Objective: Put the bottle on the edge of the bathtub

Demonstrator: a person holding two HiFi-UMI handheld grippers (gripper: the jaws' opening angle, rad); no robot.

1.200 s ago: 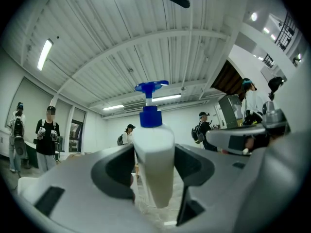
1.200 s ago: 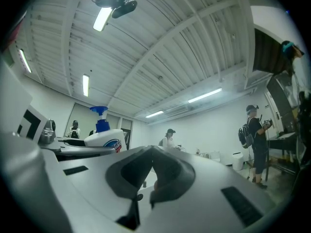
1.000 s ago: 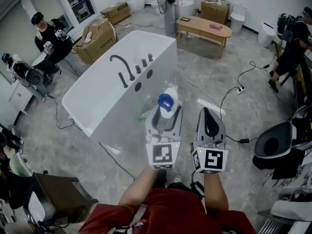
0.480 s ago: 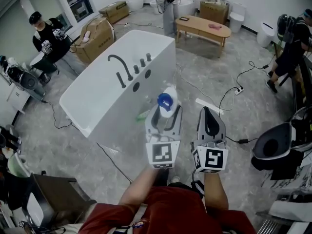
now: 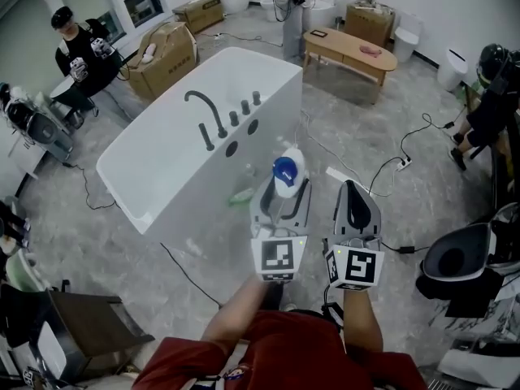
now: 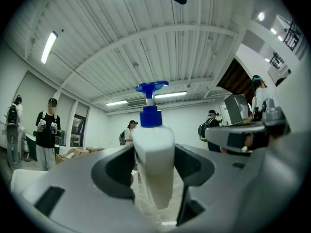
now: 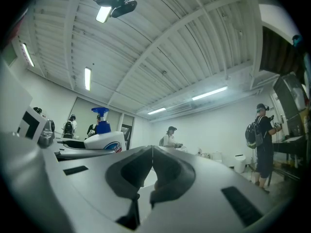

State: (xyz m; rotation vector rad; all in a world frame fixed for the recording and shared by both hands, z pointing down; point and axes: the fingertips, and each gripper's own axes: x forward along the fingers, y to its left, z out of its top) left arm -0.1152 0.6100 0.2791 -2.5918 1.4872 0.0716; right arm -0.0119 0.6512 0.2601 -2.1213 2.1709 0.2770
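Two claws in play here, one per hand. My left gripper [image 5: 284,187] has its jaws spread wide, clamped on either side of the bottle [image 5: 286,169], so that one's full. The bottle is white, smooth plastic with a rounded, tapering body and a bright blue pump head on top. From the left gripper view it sits dead centre between the grey, scooped-out pads [image 6: 114,171], body [image 6: 153,164] squeezed from both sides, blue pump sticking up past them. The right gripper view catches it from the side [image 7: 104,141] and you can see a blue and red label on the curved shoulder.

My right gripper [image 5: 356,205] is just beside the left one, on its right, jaws pressed together with nothing between them [image 7: 152,166].

As for where the bottle is: up in the air in my left claw, just off the near right side of the bathtub [image 5: 154,165], not on its edge. The tub is a big glossy white freestanding thing, boxy with rounded corners. On its right edge there's a dark curved faucet [image 5: 205,114] and a row of stubby dark knobs [image 5: 244,108].

Floor [image 5: 122,250] is grey and marbled, with a black cable [image 5: 390,165] snaking across it on the right. Far side has a light wooden table [image 5: 349,51] with rounded ends and a cardboard box [image 5: 166,55].
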